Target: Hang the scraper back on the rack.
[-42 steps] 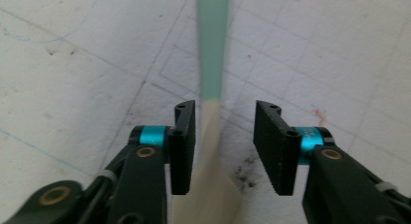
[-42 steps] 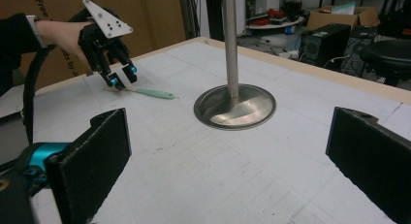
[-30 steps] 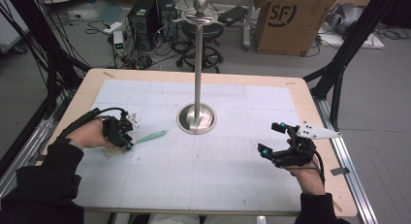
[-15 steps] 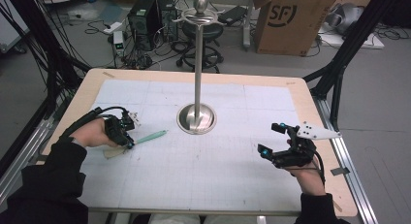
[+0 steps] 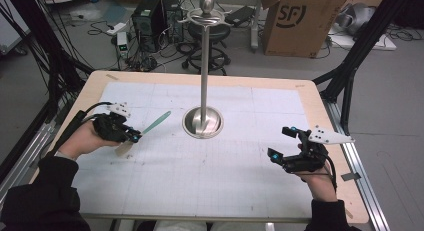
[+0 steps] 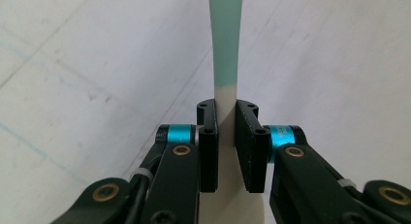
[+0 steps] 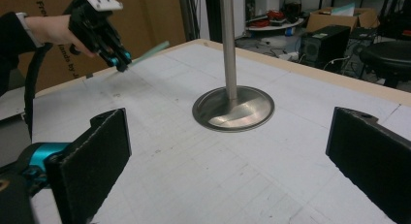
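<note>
At the table's (image 5: 250,191) left, the left gripper (image 5: 134,138) has its jaws clamped on a green-and-white spoon (image 6: 225,54), left of the metal stand (image 5: 203,122). The right gripper (image 5: 281,142) hovers at right, jaws wide apart.

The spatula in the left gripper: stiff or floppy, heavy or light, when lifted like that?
Probably fairly stiff: the spatula juts out straight from the left gripper, its green handle tip unsupported and not sagging. Likely light, being thin and flat. It may pivot or slip, since the jaws pinch only its narrow neck.
</note>
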A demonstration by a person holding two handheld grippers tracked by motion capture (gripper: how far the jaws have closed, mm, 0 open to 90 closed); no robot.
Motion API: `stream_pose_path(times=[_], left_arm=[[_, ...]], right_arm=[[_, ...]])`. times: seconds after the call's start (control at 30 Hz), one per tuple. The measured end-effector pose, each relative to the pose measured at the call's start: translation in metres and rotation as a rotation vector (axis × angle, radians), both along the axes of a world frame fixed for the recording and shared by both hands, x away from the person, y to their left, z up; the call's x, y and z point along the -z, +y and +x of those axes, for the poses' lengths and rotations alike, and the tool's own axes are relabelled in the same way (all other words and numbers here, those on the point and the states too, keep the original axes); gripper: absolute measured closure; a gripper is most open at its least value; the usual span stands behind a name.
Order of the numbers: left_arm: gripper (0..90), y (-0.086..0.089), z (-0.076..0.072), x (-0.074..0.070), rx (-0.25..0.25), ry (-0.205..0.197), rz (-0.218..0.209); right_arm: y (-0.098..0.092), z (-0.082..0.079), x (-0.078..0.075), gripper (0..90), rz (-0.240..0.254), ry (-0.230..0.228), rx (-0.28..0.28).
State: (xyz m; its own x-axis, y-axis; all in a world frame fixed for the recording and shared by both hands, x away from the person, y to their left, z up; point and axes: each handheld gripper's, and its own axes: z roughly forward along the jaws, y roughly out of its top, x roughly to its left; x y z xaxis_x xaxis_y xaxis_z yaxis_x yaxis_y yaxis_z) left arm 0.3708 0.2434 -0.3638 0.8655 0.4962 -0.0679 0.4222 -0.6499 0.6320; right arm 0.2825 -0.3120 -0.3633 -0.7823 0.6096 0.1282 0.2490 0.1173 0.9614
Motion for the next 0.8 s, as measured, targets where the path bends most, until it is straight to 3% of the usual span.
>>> stream_pose_path(times=[0.23,0.3,0.53,0.8], left_arm=[[80.3,0.008,-0.007,-0.028,-0.084,-0.093,-0.272],[80.3,0.01,-0.007,-0.033,-0.111,-0.117,-0.328],[80.3,0.013,-0.007,-0.058,-0.151,-0.191,-0.457],[80.2,-0.014,-0.002,-0.101,-0.122,-0.261,-0.512]], right_arm=[[0.002,0.003,0.0,1.2,0.002,0.005,-0.004],[0.003,0.003,0.001,1.2,0.0,0.003,-0.006],[0.002,0.004,0.0,1.2,0.003,0.001,-0.006],[0.002,0.003,0.0,1.2,0.007,0.0,-0.01]])
